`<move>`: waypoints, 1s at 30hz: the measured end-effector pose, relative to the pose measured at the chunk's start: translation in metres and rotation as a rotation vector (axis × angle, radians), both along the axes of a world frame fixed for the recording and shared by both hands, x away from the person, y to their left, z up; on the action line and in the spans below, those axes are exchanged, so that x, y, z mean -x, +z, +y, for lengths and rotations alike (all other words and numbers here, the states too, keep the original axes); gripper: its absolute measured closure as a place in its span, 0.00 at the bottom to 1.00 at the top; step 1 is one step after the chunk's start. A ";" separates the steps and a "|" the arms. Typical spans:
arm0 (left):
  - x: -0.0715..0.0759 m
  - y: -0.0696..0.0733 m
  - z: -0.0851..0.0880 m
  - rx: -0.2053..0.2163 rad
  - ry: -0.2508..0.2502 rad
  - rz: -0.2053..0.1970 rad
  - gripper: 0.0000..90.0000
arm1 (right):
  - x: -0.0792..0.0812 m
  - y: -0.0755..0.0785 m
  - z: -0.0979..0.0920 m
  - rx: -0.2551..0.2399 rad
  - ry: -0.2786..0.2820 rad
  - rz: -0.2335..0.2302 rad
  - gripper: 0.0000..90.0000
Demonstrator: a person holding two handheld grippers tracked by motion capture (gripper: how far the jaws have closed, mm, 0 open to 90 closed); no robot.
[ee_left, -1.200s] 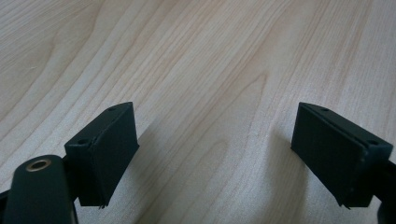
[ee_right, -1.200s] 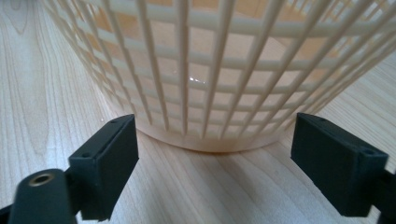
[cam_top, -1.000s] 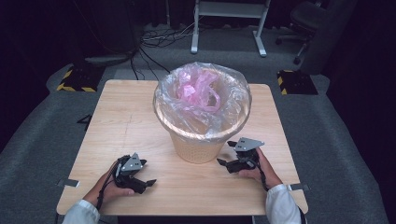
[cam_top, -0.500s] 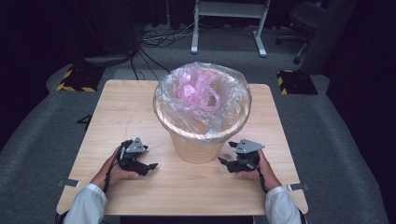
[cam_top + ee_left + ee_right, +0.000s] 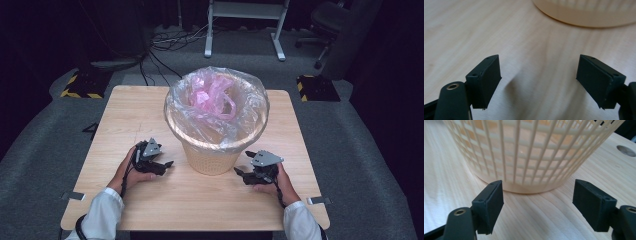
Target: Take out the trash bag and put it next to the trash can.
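A cream lattice waste basket [image 5: 210,161] stands in the middle of the wooden table [image 5: 130,115]. It is lined with a clear plastic bag [image 5: 252,117], and a crumpled pink bag [image 5: 212,95] lies inside. My left gripper [image 5: 167,165] rests on the table left of the basket's foot, pointing at it. In the left gripper view the basket's base [image 5: 586,12] lies ahead of my left gripper [image 5: 539,82]. Its jaws have just been closing slightly and stand open on nothing. My right gripper [image 5: 239,173] sits right of the basket. Its jaws [image 5: 546,205] have closed a little and stand open before the lattice wall [image 5: 524,157].
A round hole [image 5: 625,150] shows in the tabletop beyond the basket in the right gripper view. Grey carpet surrounds the table. A white metal frame [image 5: 245,25], cables [image 5: 165,42] and an office chair [image 5: 330,20] stand on the floor behind it.
My left gripper has moved away from the table's front edge and toward the basket's base. The right gripper has stayed where it was.
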State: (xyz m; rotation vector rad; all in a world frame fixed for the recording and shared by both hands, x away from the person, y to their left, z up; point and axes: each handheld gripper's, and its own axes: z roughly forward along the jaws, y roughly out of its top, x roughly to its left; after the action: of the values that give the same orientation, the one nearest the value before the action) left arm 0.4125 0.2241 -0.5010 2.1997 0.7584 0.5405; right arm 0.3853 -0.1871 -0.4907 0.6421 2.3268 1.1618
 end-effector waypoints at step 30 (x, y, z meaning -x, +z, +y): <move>0.030 0.090 -0.021 0.243 0.052 -0.422 0.23 | 0.024 0.060 -0.017 -0.096 -0.298 -0.484 0.31</move>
State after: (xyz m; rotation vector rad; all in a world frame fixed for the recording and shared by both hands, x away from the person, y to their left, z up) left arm 0.3821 0.2033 -0.4112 1.7656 0.6173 0.8571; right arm 0.3611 -0.2038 -0.4312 0.6314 1.7173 1.1428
